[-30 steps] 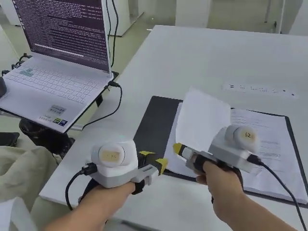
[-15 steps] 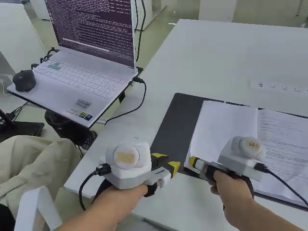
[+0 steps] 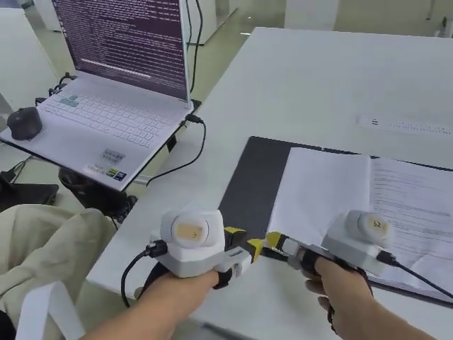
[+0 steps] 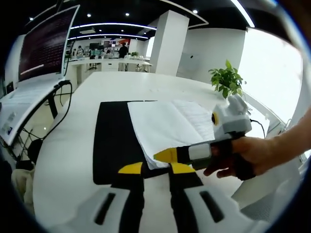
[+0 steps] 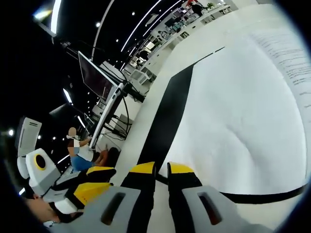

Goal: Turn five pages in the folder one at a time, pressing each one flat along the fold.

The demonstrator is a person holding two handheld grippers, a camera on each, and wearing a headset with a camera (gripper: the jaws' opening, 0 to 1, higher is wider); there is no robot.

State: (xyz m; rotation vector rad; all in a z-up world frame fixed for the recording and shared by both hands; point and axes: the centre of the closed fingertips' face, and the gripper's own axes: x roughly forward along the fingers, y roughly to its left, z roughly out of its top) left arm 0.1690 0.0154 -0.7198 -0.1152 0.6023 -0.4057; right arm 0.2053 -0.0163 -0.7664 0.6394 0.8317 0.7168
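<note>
An open black folder (image 3: 248,185) lies on the white table. A blank white page (image 3: 320,193) rests turned over on its left half, and a printed page (image 3: 414,205) lies to the right. My right gripper (image 3: 272,241) sits at the near left corner of the turned page (image 5: 233,121), jaws nearly together and shut on that corner. In the left gripper view the right gripper (image 4: 167,155) touches the page (image 4: 165,124) at its near edge. My left gripper (image 3: 245,241) hovers just left of it over the folder's near edge (image 4: 114,145), shut with nothing held.
An open laptop (image 3: 113,106) stands at the left on a lower stand, with a mouse (image 3: 23,122) beside it and a black cable (image 3: 185,157) trailing onto the table. A white power strip (image 3: 410,129) lies at the far right. The table edge runs just left of the folder.
The page held up in the right gripper has come over to the left and down onto the folder's left half. Both grippers stayed near the folder's front edge; the head camera shifted.
</note>
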